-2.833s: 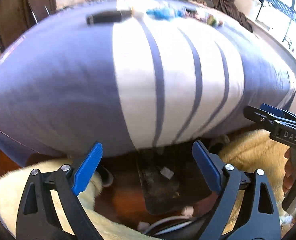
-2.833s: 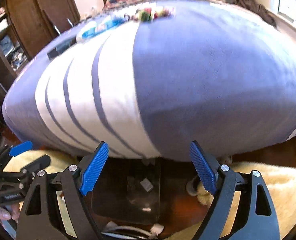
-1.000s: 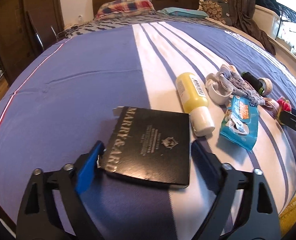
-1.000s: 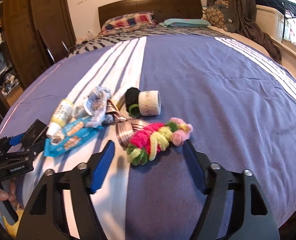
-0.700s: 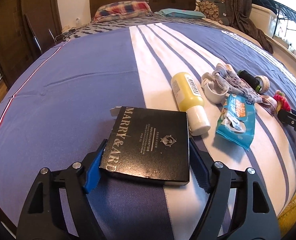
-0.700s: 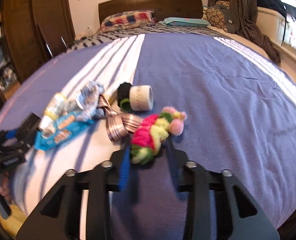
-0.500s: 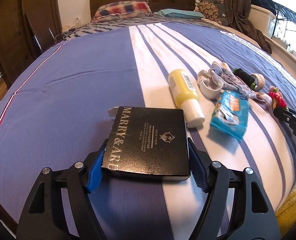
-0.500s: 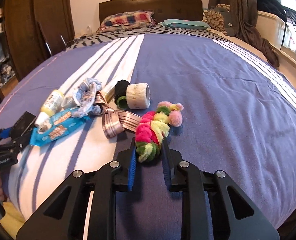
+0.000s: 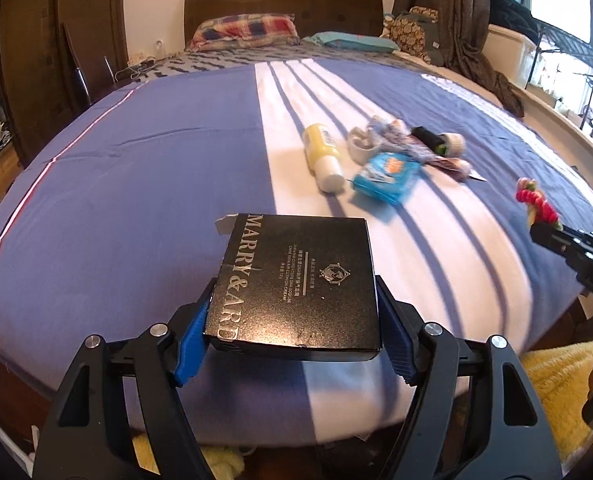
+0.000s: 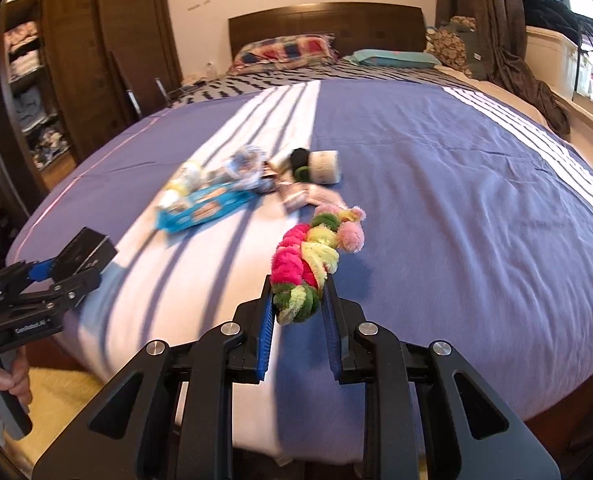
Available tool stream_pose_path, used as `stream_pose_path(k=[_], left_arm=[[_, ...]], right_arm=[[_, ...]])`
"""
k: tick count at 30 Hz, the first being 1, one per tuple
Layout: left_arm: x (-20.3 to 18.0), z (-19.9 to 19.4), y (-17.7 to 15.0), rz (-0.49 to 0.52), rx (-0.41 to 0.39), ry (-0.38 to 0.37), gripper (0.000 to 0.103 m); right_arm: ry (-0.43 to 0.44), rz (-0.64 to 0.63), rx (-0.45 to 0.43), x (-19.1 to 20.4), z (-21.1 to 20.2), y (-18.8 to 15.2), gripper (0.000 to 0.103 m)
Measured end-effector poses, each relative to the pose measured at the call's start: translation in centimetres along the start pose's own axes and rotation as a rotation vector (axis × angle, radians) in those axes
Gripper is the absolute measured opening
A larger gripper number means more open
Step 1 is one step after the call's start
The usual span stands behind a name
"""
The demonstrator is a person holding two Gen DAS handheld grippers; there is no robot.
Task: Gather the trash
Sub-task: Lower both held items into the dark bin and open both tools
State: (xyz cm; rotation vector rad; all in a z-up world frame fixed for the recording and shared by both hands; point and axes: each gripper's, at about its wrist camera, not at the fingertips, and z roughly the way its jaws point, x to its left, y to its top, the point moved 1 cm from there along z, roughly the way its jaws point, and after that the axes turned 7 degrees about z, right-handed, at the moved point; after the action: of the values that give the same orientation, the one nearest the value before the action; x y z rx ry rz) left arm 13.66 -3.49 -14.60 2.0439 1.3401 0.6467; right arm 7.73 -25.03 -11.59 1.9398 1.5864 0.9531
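Trash: one black box [image 9: 296, 280] and one fuzzy braid [image 10: 308, 256], each gripped and raised off the foot of the bed [image 9: 136, 168].

The left gripper [image 9: 292, 336] clamps the box by its two side edges, near end only, so the flat lid stays level and the lettering faces up. The right gripper [image 10: 298, 312] pinches the green end of the braid; the pink and yellow length juts forward, apparently clear of the cover. Both grips look suited to carrying away, a judgement only, as no bin is in view. Left lying in a cluster on the white stripe: one yellow bottle [image 9: 322, 156], one blue packet [image 9: 386, 176], one crumpled wrapper [image 9: 380, 138], one white roll [image 10: 324, 166], one black roll [image 10: 299, 158], one folded ribbon [image 10: 304, 198]. Two pillows [image 10: 284, 50] at the headboard.
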Motion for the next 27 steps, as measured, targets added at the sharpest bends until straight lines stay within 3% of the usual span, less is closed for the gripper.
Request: stream_pose_path(k=[8, 15, 27], left_arm=[[-2.3, -5.6, -2.3, 0.027, -0.069, -0.023, 0.069], [-4.1, -8.5, -4.6, 0.051, -0.086, -0.042, 0.069], [-5.3, -6.3, -10.3, 0.044, 0.045, -0.085, 0.069]], right_arm=[[0.082, -0.02, -0.01, 2.4, -4.9, -3.0, 0.023], [0.143, -0.028, 0.036, 3.3, -7.1, -6.1, 0.023], [0.156, -0.002, 0.226, 3.3, -4.1, -12.3, 0.023]])
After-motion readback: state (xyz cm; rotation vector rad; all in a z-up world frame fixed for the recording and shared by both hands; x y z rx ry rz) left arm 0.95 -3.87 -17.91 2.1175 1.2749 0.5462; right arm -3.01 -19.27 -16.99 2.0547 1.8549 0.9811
